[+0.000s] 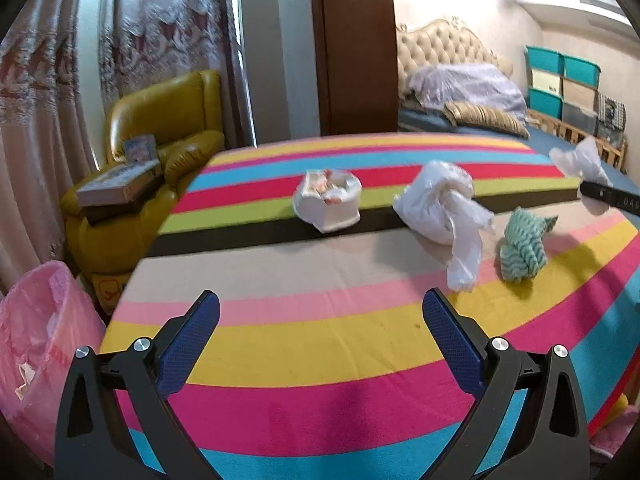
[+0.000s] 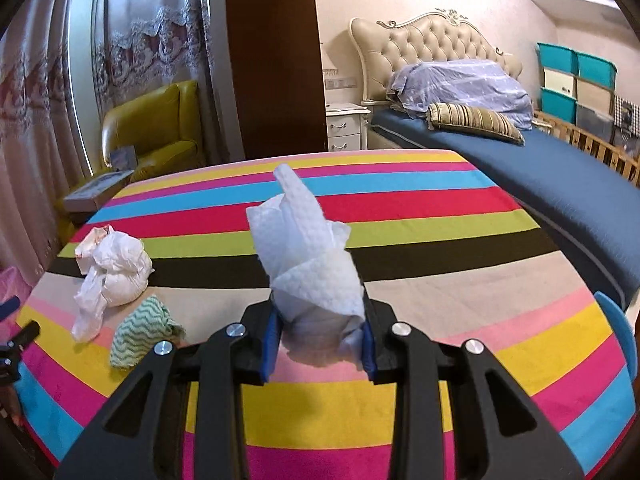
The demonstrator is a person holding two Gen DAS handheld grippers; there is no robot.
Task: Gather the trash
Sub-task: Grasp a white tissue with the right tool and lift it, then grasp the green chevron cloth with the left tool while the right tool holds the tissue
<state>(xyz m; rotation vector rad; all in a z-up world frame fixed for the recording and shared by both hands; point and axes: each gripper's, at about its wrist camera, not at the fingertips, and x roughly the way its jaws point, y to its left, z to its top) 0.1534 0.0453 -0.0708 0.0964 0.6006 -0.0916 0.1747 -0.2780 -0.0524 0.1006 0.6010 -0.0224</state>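
- The right gripper (image 2: 320,344) has its blue pads clamped on a crumpled white paper towel (image 2: 308,256), pinched low in the wad, so most of it stands up free above the jaws and clear of the striped table cover (image 2: 460,392).
- The grip looks firm but sits near the bottom; carrying it steadily should keep the loose upper folds from slipping out.
- The left gripper (image 1: 320,336) hangs empty over the near stripes, jaws spread wide, nothing between them.
- The pink-lined bin (image 1: 44,336) stands off the table's left edge, beside the left gripper; the towel probably belongs there, so the right hand must cross the table.
- That path passes over the knotted white plastic bag (image 2: 116,272) and the green zigzag cloth (image 2: 140,332), lying just beside each other; staying high avoids dragging them.
- A small open bag of scraps (image 1: 328,200) sits farther back, still uncollected.
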